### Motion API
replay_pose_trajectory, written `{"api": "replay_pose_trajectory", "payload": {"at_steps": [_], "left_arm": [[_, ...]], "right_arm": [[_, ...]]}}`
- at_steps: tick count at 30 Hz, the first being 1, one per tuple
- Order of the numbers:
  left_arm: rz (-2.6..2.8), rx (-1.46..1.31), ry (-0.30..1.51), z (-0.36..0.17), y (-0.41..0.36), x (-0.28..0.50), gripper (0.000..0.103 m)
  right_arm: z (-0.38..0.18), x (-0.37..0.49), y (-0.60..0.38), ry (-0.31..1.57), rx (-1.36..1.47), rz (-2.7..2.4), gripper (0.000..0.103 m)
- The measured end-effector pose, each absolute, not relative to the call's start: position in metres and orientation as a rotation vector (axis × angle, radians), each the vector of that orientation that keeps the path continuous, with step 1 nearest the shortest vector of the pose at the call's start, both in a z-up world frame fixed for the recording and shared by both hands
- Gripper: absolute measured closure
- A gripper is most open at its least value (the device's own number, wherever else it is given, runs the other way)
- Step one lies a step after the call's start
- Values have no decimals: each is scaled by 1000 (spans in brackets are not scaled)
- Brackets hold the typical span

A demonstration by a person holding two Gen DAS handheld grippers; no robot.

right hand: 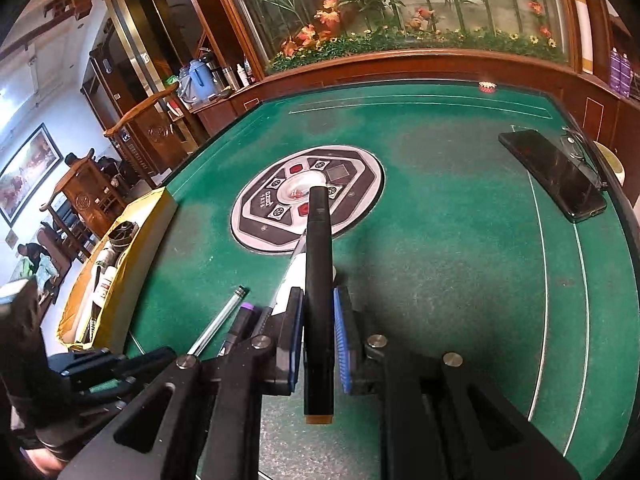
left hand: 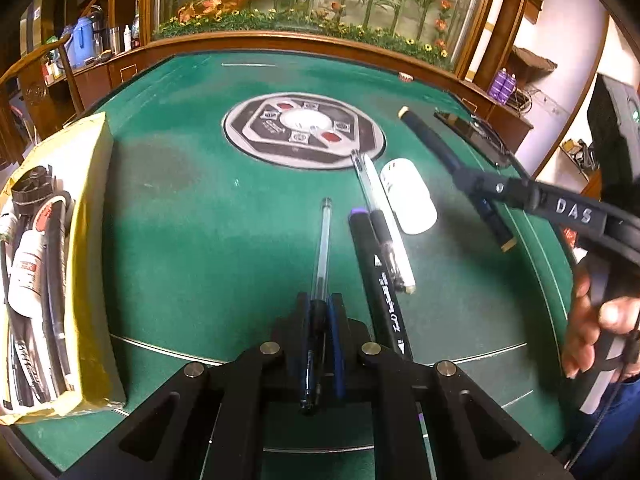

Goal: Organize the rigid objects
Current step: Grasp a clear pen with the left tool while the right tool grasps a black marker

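Observation:
My left gripper [left hand: 320,312] is shut on a clear-barrelled pen [left hand: 324,240], which points away over the green felt table [left hand: 192,216]. To the right of it lie a black marker with a purple end [left hand: 380,280], a white pen [left hand: 390,224], another clear pen [left hand: 360,168] and a white bottle [left hand: 408,196]. My right gripper [right hand: 318,320] is shut on a black marker with a tan cap end [right hand: 318,248] and holds it above the table. In the left wrist view the right gripper [left hand: 480,190] and its marker [left hand: 432,140] hang at the right.
A yellow box [left hand: 94,216] with several pens and small bottles stands at the table's left edge. A black phone [right hand: 556,172] lies at the far right. A round control panel [right hand: 308,196] sits in the table's middle. A wooden ledge and a flower display rise behind the table.

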State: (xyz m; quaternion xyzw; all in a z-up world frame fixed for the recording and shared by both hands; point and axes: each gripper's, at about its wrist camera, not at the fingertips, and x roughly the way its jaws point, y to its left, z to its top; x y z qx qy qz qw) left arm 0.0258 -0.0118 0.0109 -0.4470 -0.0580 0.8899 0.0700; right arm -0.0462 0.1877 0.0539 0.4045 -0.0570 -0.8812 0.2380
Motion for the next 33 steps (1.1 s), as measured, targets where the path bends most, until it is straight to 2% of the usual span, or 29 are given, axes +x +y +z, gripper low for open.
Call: {"api": "replay_pose_trajectory", "payload": {"at_steps": [4,6,8,10,11,15,19,26,29,33], "left_arm": [[2672,-1354,-142,10,-7,25,94],[2660,-1380,-124,7,-5,22,86],[2666,-1376,-57,4,2,19,84],[2686,-1367,26,3,8,17,88],[2692,-1361,24,3,7,16,94],[2679,-1305,-163,5,-9,19,95],[2723,-1236,-202,17,-13,28,95],[2868,-1098,-198,41,-22,41,95],[2963,-1051,-112,44,-23,47,94],[2999,-1020,-114,48,-29,52,94]], "right_arm": [[54,-46,187,-164,1109,-2410,89],[54,-46,187,-166,1109,-2409,89],[54,-46,187,-167,1109,-2404,89],[54,-45,186,-170,1108,-2400,89],[54,-46,186,-168,1108,-2398,89],[54,-45,184,-177,1109,-2377,89],[56,-40,177,-180,1084,-2335,89],[62,-23,160,-164,1017,-2259,89],[62,-18,154,-147,1011,-2242,89],[63,-10,147,-133,1002,-2228,89]]}}
